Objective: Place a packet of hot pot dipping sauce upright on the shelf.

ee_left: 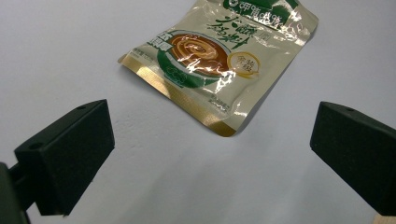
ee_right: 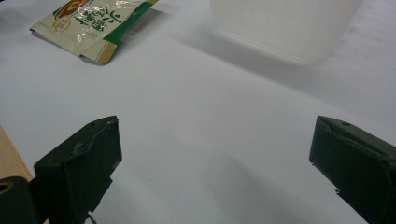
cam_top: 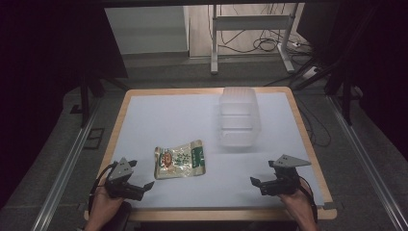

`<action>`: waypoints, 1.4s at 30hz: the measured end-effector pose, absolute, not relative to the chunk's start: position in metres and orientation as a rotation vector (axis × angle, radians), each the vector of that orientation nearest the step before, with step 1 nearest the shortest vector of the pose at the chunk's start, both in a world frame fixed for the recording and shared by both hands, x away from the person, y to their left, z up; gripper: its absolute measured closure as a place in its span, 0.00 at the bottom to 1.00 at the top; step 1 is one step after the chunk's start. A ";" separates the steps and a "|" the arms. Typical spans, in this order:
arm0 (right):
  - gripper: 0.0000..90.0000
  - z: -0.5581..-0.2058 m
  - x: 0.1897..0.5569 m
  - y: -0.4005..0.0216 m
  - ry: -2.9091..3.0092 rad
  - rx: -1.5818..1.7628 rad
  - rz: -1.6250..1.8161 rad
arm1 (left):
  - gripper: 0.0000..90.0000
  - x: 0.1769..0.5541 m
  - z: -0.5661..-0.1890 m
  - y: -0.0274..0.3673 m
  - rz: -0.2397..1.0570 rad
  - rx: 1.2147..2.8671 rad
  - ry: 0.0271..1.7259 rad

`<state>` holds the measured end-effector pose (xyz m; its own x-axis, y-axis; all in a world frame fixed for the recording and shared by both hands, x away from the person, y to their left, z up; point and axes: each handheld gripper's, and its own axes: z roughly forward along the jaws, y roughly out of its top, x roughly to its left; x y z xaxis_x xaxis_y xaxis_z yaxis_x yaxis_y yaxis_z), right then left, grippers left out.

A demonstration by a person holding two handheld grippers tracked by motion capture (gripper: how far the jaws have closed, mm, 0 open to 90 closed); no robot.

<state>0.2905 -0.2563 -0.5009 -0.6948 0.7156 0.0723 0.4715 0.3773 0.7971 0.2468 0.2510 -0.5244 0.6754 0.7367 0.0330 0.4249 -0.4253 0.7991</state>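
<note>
So nothing looks done yet: both the left gripper [cam_top: 144, 186] and right gripper [cam_top: 256, 182] gape empty, the pouch [cam_top: 180, 159] untouched just ahead of the left, the tub [cam_top: 237, 118] farther beyond the right.

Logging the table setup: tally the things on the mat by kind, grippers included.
Snack packet: 1
Clear plastic container: 1
Grippers: 2, left gripper and right gripper, both open
Total: 4
</note>
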 end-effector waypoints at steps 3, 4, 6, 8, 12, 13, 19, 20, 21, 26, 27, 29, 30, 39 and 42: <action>0.03 -0.501 0.291 -0.255 2.359 1.043 1.210 | 0.00 0.247 -0.524 0.251 0.491 2.078 0.891; 0.02 -0.502 0.291 -0.254 2.356 1.047 1.212 | 0.00 0.247 -0.524 0.251 0.491 2.079 0.891; 0.01 -0.501 0.292 -0.252 2.348 1.037 1.220 | 0.00 0.246 -0.524 0.251 0.492 2.078 0.890; 0.01 -0.500 0.292 -0.250 2.342 1.044 1.224 | 0.00 0.246 -0.524 0.251 0.492 2.076 0.890; 0.01 -0.500 0.295 -0.248 2.331 1.052 1.232 | 0.00 0.246 -0.524 0.251 0.494 2.079 0.888; 0.01 -0.499 0.297 -0.246 2.330 1.051 1.251 | 0.00 0.246 -0.524 0.251 0.495 2.080 0.889; 0.01 -0.496 0.300 -0.238 2.335 1.021 1.280 | 0.00 0.246 -0.524 0.250 0.498 2.084 0.888; 0.01 -0.496 0.300 -0.237 2.339 1.020 1.283 | 0.00 0.246 -0.524 0.250 0.498 2.084 0.887; 0.01 -0.496 0.300 -0.237 2.339 1.020 1.283 | 0.00 0.246 -0.524 0.250 0.498 2.084 0.887; 0.01 -0.496 0.303 -0.230 2.359 0.998 1.280 | 0.00 0.246 -0.524 0.250 0.504 2.082 0.891; 0.01 -0.495 0.304 -0.227 2.369 0.991 1.286 | 0.00 0.246 -0.524 0.251 0.508 2.080 0.896; 0.01 -0.496 0.305 -0.223 2.377 0.972 1.299 | 0.00 0.246 -0.524 0.251 0.509 2.078 0.899; 0.01 -0.496 0.306 -0.222 2.379 0.965 1.302 | 0.00 0.246 -0.524 0.251 0.509 2.074 0.904; 0.01 -0.498 0.313 -0.209 2.404 0.944 1.303 | 0.00 0.247 -0.523 0.254 0.505 2.051 0.914; 0.01 -0.498 0.316 -0.203 2.416 0.929 1.322 | 0.00 0.247 -0.523 0.255 0.501 2.035 0.919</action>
<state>0.3158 -0.2029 -0.4977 -0.7710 0.6300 0.0930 0.4179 0.3903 0.8204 0.2469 0.2553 -0.5230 0.6534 0.7567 0.0201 0.4269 -0.3904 0.8157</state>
